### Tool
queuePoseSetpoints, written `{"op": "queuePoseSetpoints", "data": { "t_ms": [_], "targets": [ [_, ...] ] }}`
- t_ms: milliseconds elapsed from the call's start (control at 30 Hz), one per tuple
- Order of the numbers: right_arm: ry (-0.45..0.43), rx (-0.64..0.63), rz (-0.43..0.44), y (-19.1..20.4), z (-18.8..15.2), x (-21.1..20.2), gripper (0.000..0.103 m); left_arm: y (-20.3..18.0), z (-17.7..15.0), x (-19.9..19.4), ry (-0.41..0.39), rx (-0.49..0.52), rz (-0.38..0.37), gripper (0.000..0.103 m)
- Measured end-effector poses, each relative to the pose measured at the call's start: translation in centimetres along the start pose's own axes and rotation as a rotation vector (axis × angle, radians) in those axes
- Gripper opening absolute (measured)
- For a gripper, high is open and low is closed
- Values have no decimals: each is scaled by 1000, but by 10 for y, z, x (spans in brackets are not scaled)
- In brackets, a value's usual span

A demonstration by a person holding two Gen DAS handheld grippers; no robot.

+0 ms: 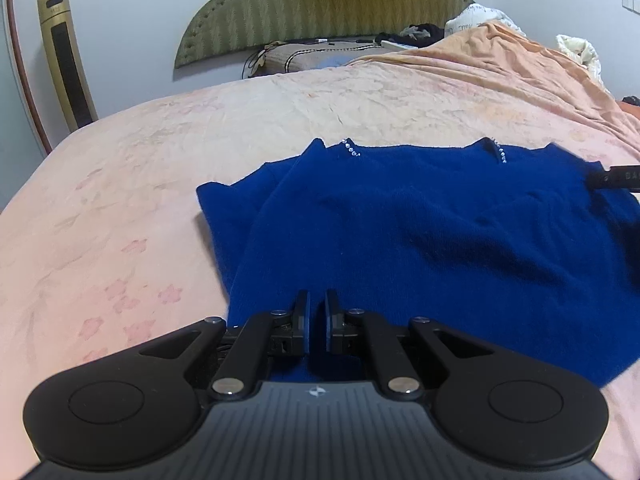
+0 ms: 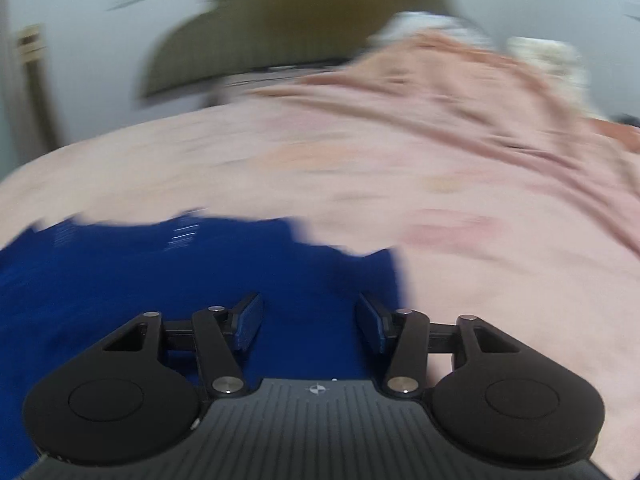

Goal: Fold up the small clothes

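Blue sweater (image 1: pixel 420 232) lies flat on the bed (image 1: pixel 140 200), left sleeve folded in. My left gripper (image 1: pixel 317 322) is nearly closed on its hem, probably to lift it. My right gripper (image 2: pixel 310 322) is wide open, empty, over the sweater's right edge; view blurred.

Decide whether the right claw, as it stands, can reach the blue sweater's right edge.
Probably yes: the right claw is open above the blue sweater, with nothing between it and the edge, though the view is blurred.
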State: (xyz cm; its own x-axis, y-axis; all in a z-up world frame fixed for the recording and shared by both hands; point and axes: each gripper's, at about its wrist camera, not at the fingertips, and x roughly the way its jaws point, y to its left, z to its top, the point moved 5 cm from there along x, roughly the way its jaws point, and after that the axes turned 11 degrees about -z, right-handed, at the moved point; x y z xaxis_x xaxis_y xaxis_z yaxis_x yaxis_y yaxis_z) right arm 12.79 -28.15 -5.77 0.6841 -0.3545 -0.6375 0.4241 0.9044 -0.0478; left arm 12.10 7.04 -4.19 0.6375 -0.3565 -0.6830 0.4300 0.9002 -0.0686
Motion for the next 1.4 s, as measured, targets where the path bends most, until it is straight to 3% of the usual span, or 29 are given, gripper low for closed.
{"op": "queuePoseSetpoints", "data": {
  "t_ms": [33, 133, 200, 233, 300, 367, 400, 467, 533, 633, 800, 1067, 1400],
  "targets": [
    [-11, 9, -17, -1, 0, -8, 63, -1, 0, -3, -5, -2, -2, 7],
    [-102, -52, 74, 16, -7, -47, 75, -5, 0, -2, -2, -1, -13, 9],
    [-135, -115, 146, 34, -17, -64, 98, -8, -3, 4, 17, 13, 11, 10],
    [-129, -158, 156, 42, -23, -65, 100, -12, -3, 3, 13, 26, 27, 10],
    [-67, -235, 68, 47, -32, -47, 97, -17, -4, -2, 8, 44, 36, 11],
    [-38, -177, -17, 37, -31, -41, 96, -20, -6, -4, 4, 48, 21, 18],
    [-47, -119, -14, 32, -28, -47, 97, -20, -7, -4, 5, 46, 20, 25],
    [-72, -68, 45, 34, -26, -63, 102, -20, -9, -4, 3, 36, 27, 27],
    [-81, -114, 100, 47, -32, -70, 102, -20, -10, -5, 0, 17, 24, 28],
    [-23, -156, 66, 60, -50, -65, 103, -20, -14, -8, -7, 0, 25, 35],
    [-37, -133, 49, 64, -60, -68, 103, -27, -23, -10, -16, 0, 56, 80],
    [-50, -126, 47, 61, -67, -64, 103, -31, -30, -8, -32, 16, 89, 81],
    [-48, -122, 49, 60, -67, -64, 103, -30, -36, -5, -82, 26, 112, 93]
  ]
}}
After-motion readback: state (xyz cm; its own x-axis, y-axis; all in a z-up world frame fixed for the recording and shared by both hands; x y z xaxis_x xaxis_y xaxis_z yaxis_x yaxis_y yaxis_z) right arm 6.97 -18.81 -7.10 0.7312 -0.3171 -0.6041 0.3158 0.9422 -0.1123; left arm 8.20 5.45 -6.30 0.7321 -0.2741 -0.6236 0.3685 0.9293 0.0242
